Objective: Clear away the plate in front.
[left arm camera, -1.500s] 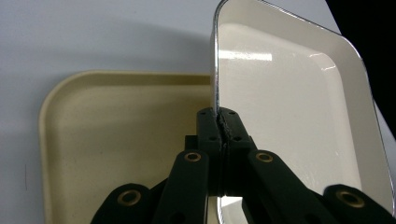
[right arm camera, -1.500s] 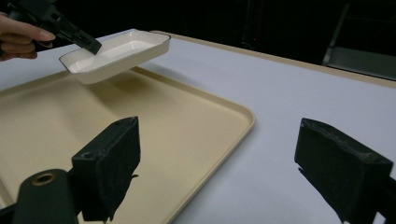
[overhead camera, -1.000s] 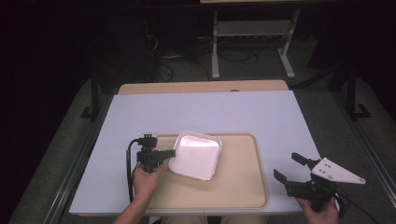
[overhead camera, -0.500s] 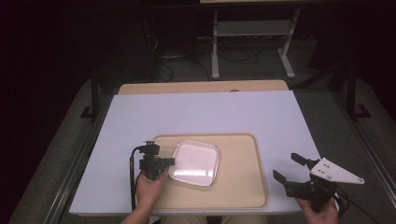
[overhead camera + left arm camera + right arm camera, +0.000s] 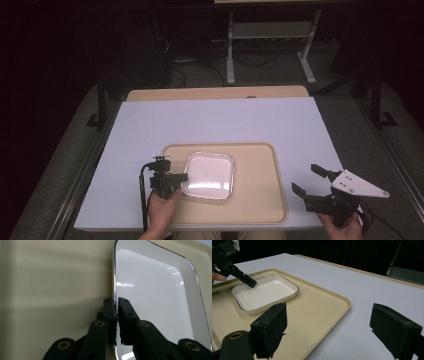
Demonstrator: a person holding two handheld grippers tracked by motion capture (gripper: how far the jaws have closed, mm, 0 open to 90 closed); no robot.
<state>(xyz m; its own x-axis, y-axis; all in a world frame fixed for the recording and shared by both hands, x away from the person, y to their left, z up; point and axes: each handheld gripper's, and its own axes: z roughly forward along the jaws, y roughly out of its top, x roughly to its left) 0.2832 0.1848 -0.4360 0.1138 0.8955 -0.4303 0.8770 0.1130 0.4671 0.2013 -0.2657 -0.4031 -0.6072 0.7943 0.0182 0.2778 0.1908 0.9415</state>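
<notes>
A white rectangular dish [image 5: 208, 175] with a thin silver rim lies flat on a beige tray [image 5: 260, 200], toward the tray's left half. My left gripper [image 5: 181, 176] is shut on the dish's left rim; in the left gripper view the two jaws pinch that edge of the dish [image 5: 155, 295]. My right gripper [image 5: 308, 181] stands open with nothing between its jaws, just off the tray's right edge over the white tabletop. In the right gripper view the dish [image 5: 265, 293] lies farther off, with the left gripper [image 5: 251, 283] on its far corner.
The tray rests on a white tabletop [image 5: 225, 122] with a wooden strip [image 5: 215, 93] along its far edge. Beyond the table stand a metal rack [image 5: 270, 37] and loose cables on a dark floor.
The left gripper has drawn the dish down and back toward the person, and the dish, tilted before, now lies flat on the tray. The right gripper has barely moved.
</notes>
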